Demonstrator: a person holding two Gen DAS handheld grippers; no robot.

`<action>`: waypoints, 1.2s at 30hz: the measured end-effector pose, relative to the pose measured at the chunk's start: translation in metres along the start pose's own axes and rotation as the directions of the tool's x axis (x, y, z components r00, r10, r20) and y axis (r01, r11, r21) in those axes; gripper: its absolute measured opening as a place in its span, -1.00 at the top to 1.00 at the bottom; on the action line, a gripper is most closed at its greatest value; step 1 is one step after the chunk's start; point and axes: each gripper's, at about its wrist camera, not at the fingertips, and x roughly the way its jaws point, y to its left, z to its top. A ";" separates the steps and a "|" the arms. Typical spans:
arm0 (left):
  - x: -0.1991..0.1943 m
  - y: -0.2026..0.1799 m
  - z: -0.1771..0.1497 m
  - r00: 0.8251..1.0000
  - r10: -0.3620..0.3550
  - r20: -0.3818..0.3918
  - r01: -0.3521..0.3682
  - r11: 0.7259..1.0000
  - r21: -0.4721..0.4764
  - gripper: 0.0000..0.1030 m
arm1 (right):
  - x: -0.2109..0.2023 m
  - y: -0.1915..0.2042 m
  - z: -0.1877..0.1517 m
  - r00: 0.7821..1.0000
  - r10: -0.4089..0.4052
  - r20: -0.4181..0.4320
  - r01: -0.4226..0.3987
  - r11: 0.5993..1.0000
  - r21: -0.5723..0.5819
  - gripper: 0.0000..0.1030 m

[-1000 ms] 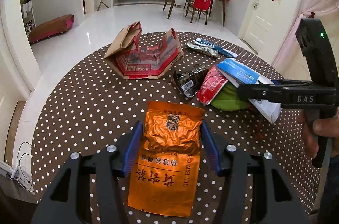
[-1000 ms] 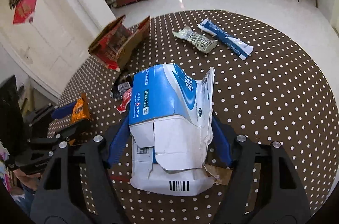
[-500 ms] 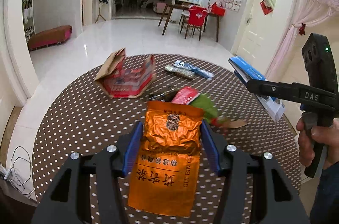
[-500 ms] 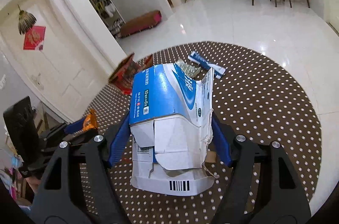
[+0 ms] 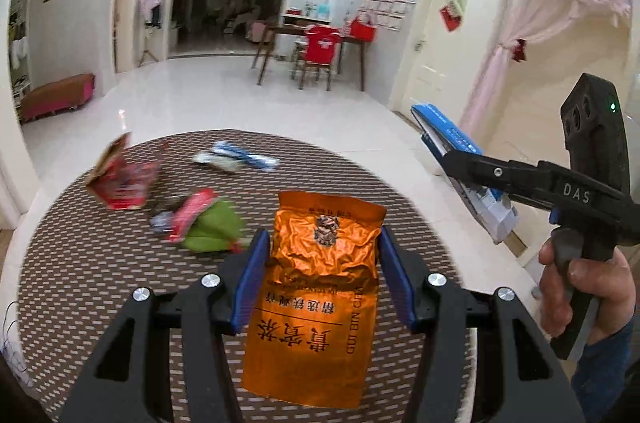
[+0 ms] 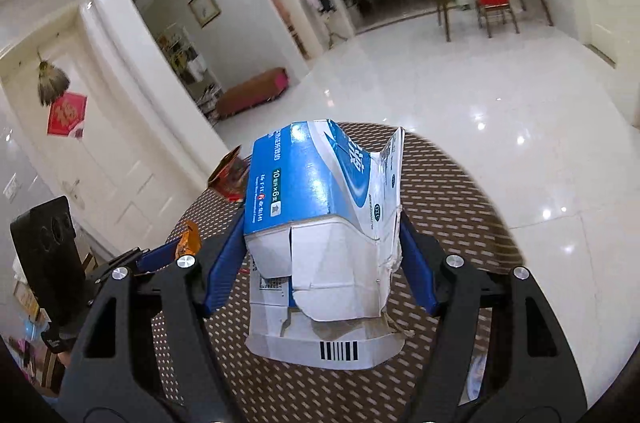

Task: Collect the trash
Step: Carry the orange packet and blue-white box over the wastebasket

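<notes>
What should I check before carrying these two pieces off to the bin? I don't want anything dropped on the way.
1. Left claw pinching the orange packet on both sides: ok.
2. Right claw pinching the torn blue box on both sides: ok.
3. Both pieces lifted off the table: ok.
4. Claws apart from each other: ok.
5. Bin in sight: not ok, none visible.
6. Table finished: not ok, the red carton and wrappers remain.
</notes>
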 end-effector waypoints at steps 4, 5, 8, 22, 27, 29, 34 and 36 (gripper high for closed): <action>0.016 -0.047 0.000 0.998 -0.063 -0.010 0.063 0.998 0.026 -0.06 | -0.041 -0.034 -0.009 0.997 -0.060 0.045 0.058 0.997 0.049 -0.35; 0.020 -0.060 0.000 0.996 -0.083 -0.012 0.083 0.996 0.032 -0.06 | -0.052 -0.045 -0.012 0.995 -0.078 0.055 0.075 0.995 0.066 -0.35; 0.032 -0.089 -0.003 0.991 -0.131 -0.014 0.132 0.990 0.043 -0.06 | -0.084 -0.075 -0.025 0.989 -0.129 0.077 0.119 0.986 0.117 -0.36; 0.124 -0.209 -0.048 0.955 -0.233 -0.183 0.261 0.954 0.150 -0.06 | -0.133 -0.201 -0.099 0.950 -0.312 0.015 0.284 0.883 0.373 -0.37; 0.170 -0.235 -0.072 0.937 -0.202 -0.285 0.263 0.945 0.193 -0.06 | -0.117 -0.239 -0.132 0.950 -0.305 -0.063 0.299 0.842 0.449 -0.38; 0.187 -0.240 -0.079 0.930 -0.184 -0.317 0.258 0.943 0.209 -0.06 | -0.111 -0.251 -0.142 0.951 -0.298 -0.085 0.302 0.830 0.468 -0.38; 0.228 -0.252 -0.092 0.908 -0.158 -0.387 0.256 0.942 0.215 -0.06 | -0.094 -0.274 -0.164 0.952 -0.277 -0.133 0.305 0.798 0.519 -0.41; 0.245 -0.255 -0.099 0.889 -0.161 -0.428 0.270 0.940 0.207 -0.09 | -0.088 -0.285 -0.171 0.953 -0.265 -0.150 0.303 0.785 0.540 -0.42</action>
